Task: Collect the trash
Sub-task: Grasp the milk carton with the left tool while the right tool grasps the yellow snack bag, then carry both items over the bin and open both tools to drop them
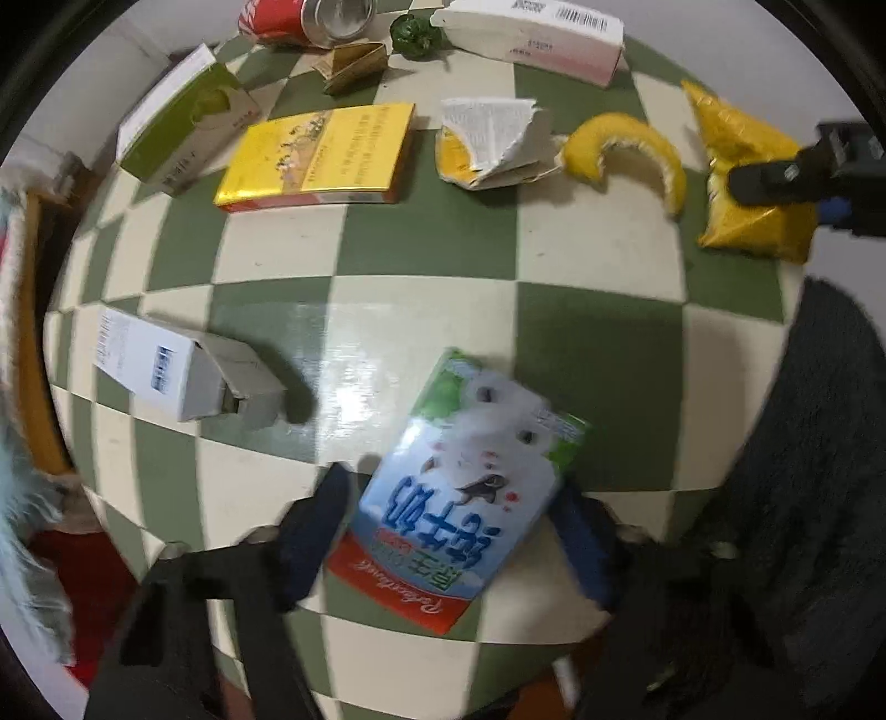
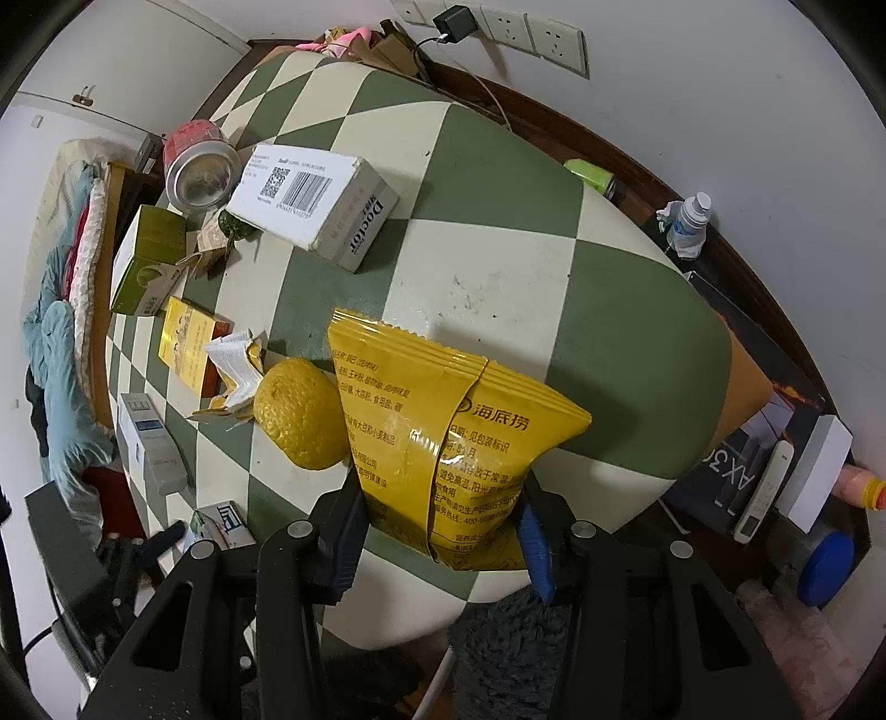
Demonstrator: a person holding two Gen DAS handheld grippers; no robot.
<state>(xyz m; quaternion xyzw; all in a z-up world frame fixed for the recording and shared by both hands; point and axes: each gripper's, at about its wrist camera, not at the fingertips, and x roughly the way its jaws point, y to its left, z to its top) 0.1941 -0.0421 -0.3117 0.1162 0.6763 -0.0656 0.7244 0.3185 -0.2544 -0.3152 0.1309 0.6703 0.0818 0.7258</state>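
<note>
The red can is cut off by the top edge. Motion blur smears the milk carton. The yellow pouch hides the worktop beneath it.

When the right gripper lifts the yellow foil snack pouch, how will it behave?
The yellow foil snack pouch looks torn open and flat, so probably light and floppy. Its glossy film may slip between the right gripper's fingers.

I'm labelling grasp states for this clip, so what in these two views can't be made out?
- Left wrist view: motion blur smears the milk carton, so contact with the left gripper is unclear.
- Right wrist view: the yellow snack bag hides its own lower edge between the right gripper fingers; grip depth unclear.
- Both views: no trash bin appears.
- Left wrist view: the soda can is cut off by the top edge.
</note>
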